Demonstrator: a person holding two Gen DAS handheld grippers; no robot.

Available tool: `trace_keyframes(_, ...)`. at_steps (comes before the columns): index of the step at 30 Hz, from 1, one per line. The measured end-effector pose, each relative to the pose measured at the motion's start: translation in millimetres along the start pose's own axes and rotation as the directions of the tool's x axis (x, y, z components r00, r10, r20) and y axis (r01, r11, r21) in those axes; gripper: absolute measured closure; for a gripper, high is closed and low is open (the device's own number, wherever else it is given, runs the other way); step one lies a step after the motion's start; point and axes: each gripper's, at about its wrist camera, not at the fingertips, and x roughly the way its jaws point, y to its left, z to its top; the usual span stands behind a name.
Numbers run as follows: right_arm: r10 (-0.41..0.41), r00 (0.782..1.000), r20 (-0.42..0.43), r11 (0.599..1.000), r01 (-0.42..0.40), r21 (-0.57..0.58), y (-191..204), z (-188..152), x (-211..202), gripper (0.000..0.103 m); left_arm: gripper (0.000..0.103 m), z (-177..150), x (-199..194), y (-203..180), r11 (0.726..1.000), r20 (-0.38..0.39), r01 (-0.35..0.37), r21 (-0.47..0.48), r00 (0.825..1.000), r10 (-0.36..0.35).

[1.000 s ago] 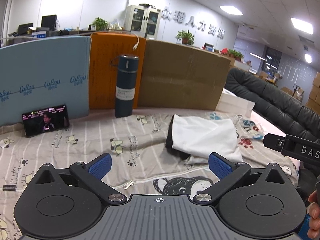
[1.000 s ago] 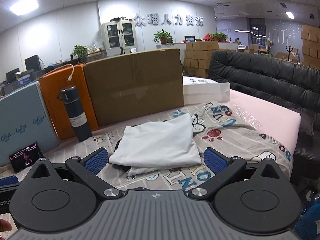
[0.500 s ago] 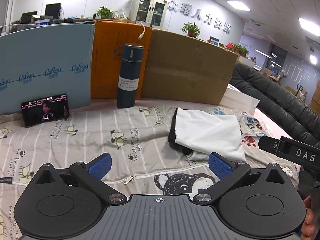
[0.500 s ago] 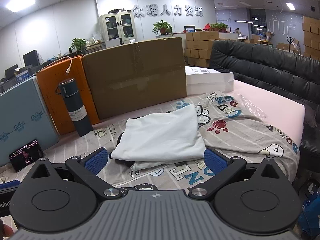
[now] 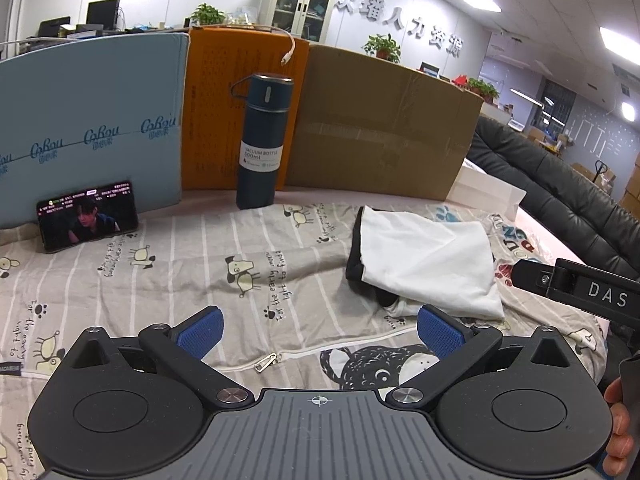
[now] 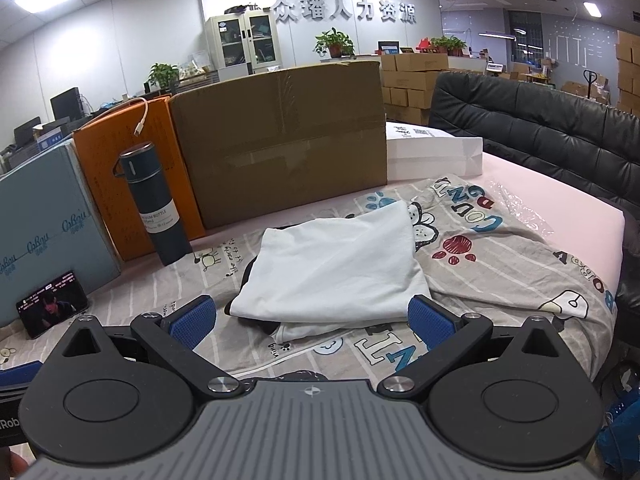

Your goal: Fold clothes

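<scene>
Here both tools hang empty above the sheet [image 5: 180,264], jaws spread wide: the left gripper [image 5: 320,330] back from the shirt's [image 5: 424,264] left edge, the right gripper [image 6: 312,322] squarely facing it, probably lining up a grab. The shirt lies just ahead on the sheet, a white, already doubled rectangle with a dark layer peeking out underneath. Behind stand a bottle [image 5: 262,140] and boxes [image 5: 380,128].
</scene>
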Motion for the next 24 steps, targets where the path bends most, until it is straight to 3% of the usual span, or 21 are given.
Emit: trace_keyframes(24, 0.008, 0.999, -0.044, 1.0, -0.009, -0.002, 4, 2, 20, 0.0, 0.0, 2, 17, 6, 1.0, -0.047, -0.018, 0.017, 0.999, 0.019)
